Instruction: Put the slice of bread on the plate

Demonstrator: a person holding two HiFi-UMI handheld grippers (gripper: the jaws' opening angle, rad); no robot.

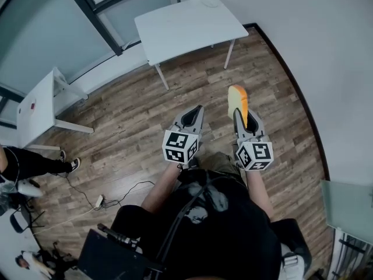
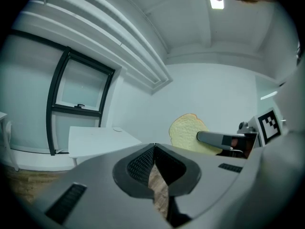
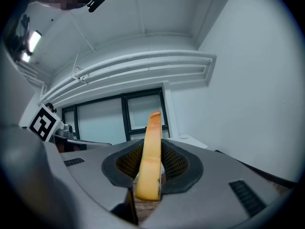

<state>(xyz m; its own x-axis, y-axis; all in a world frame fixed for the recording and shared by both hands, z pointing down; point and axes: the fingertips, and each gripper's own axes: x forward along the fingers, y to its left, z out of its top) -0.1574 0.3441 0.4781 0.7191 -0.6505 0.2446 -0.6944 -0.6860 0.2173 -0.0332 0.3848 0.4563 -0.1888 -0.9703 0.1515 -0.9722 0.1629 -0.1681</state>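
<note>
A slice of bread (image 1: 237, 101) with an orange-brown crust stands on edge between the jaws of my right gripper (image 1: 239, 115), which is shut on it. In the right gripper view the bread (image 3: 151, 147) is seen edge-on, pinched between the mesh pads. My left gripper (image 1: 194, 112) is beside it on the left, shut with nothing between its jaws, which meet in the left gripper view (image 2: 155, 149). That view also has the bread (image 2: 185, 130) held out at the right. A small white plate (image 1: 210, 3) lies on the far white table (image 1: 180, 31), well ahead of both grippers.
Both grippers hang over a wooden floor (image 1: 134, 127). A second white table (image 1: 38, 104) stands at the left, with a person's legs (image 1: 29, 162) and cables beside it. A white wall (image 1: 315, 51) runs along the right. Windows (image 2: 78, 89) lie behind the far table.
</note>
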